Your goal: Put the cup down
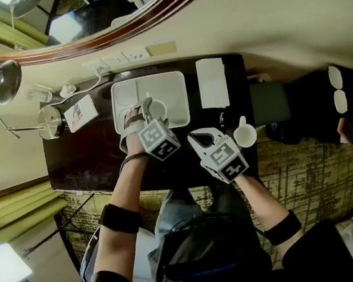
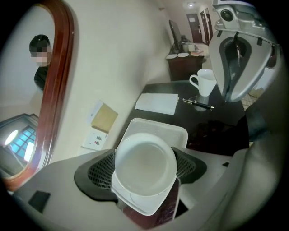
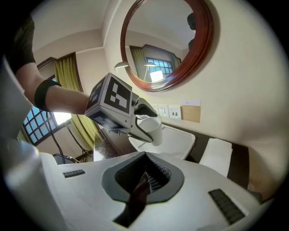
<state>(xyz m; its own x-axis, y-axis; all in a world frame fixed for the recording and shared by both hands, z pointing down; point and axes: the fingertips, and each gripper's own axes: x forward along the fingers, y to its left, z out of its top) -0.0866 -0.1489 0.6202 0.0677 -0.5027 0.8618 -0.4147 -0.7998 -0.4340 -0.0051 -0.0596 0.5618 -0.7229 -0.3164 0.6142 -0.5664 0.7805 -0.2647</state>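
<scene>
A white cup (image 2: 144, 164) without a visible handle sits between the mesh pads of my left gripper (image 1: 149, 113), which is shut on it. In the head view the cup (image 1: 156, 110) hangs over the white tray (image 1: 172, 85) on the dark table. The right gripper view shows it tilted above the tray (image 3: 178, 140). My right gripper (image 1: 198, 138) is to the right of the left one, near the table's front edge. Its jaws (image 3: 145, 179) are shut with nothing between them.
A white mug with a handle (image 1: 245, 135) stands at the table's right front, a pen (image 2: 198, 104) beside it. A white folded paper (image 1: 212, 82) lies right of the tray. A desk lamp (image 1: 5, 83), glasses and a card (image 1: 81, 112) crowd the left end. The wall holds sockets and a mirror.
</scene>
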